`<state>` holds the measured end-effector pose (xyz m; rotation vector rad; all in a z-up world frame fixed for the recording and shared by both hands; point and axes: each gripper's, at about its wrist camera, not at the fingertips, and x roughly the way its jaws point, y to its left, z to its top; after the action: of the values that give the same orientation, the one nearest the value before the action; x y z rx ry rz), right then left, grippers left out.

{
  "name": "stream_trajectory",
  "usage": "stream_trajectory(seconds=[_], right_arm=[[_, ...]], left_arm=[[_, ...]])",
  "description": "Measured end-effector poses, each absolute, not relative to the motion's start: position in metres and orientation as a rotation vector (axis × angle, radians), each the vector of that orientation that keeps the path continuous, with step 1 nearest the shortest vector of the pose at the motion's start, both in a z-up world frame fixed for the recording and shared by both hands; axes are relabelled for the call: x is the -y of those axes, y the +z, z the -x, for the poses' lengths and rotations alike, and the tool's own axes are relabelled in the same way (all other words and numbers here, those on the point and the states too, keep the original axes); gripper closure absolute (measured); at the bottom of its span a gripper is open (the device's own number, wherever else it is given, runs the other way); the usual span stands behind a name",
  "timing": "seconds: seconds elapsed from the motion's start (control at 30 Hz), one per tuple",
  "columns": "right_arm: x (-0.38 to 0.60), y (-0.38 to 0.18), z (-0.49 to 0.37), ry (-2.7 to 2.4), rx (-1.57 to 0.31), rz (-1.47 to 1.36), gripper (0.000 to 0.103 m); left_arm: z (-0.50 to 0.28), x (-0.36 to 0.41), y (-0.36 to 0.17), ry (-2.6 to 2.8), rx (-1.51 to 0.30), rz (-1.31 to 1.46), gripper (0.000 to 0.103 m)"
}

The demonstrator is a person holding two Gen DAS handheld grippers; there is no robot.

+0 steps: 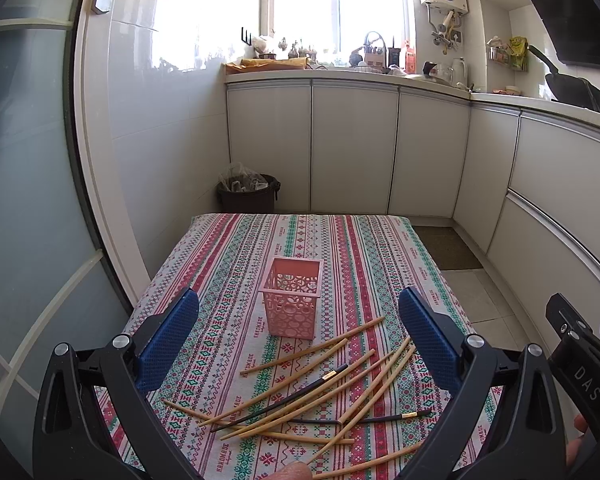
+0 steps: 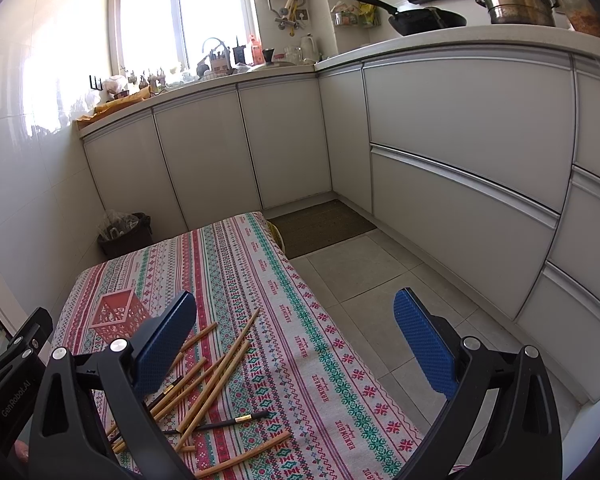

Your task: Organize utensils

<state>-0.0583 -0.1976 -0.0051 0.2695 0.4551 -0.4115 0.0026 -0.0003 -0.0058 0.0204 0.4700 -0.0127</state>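
A pink perforated square holder (image 1: 291,298) stands upright and empty on the patterned tablecloth (image 1: 228,264). In front of it lie several loose bamboo chopsticks (image 1: 320,392) and two black chopsticks (image 1: 284,402) in a crossed pile. My left gripper (image 1: 298,338) is open above the pile, fingers either side of the holder and pile. My right gripper (image 2: 296,338) is open and empty, over the table's right edge; the holder (image 2: 118,316) and the chopsticks (image 2: 220,372) lie to its left.
The table (image 2: 320,360) is small; its right edge drops to a tiled floor (image 2: 380,288) with a brown mat (image 2: 320,226). White cabinets (image 1: 352,148) stand behind and to the right. A dark bin (image 1: 247,194) sits behind the table. A glass door (image 1: 28,200) is at the left.
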Motion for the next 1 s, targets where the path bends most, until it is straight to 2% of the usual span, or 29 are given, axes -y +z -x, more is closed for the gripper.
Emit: stream_trajectory(seconds=[1.0], right_arm=[[0.1970,-0.0064,0.0580,-0.411,-0.457,-0.267,0.007]], left_arm=[[-0.0027,0.0010,-0.0096,-0.018,-0.479,-0.023,0.007]])
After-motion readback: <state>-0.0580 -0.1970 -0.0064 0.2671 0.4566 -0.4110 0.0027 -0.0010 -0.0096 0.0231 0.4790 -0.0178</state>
